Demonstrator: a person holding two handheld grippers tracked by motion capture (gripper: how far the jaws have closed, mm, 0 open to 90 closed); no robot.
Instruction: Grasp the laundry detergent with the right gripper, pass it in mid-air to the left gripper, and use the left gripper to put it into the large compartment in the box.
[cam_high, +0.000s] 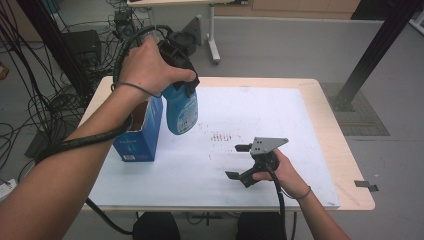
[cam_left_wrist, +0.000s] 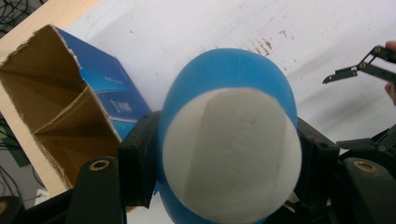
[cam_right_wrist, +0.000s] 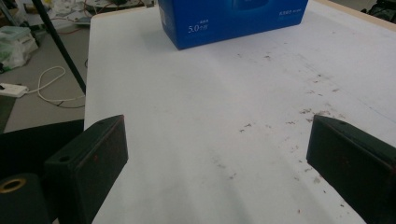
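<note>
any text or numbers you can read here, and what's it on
"5.0": white print on the side of the blue box, right gripper view; the small characters after it are too small to read.
White print at the box's upper right: blurred.
Label on the blue bottle in the left gripper: too small to read.

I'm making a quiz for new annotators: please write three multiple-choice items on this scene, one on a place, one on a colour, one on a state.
1. Where is the open blue cardboard box?
A. left part of the table
B. on the floor
C. at the right edge

2. What colour is the rounded plastic bottle?
A. red
B. blue
C. green

3. How are the right gripper's jaws?
A. shut on the bottle
B. shut on the box
C. open, holding nothing

Answers: 1 A, the high view shows it there. 2 B, its body is blue, held in the left gripper. 3 C, only bare white table surface lies between them.
</note>
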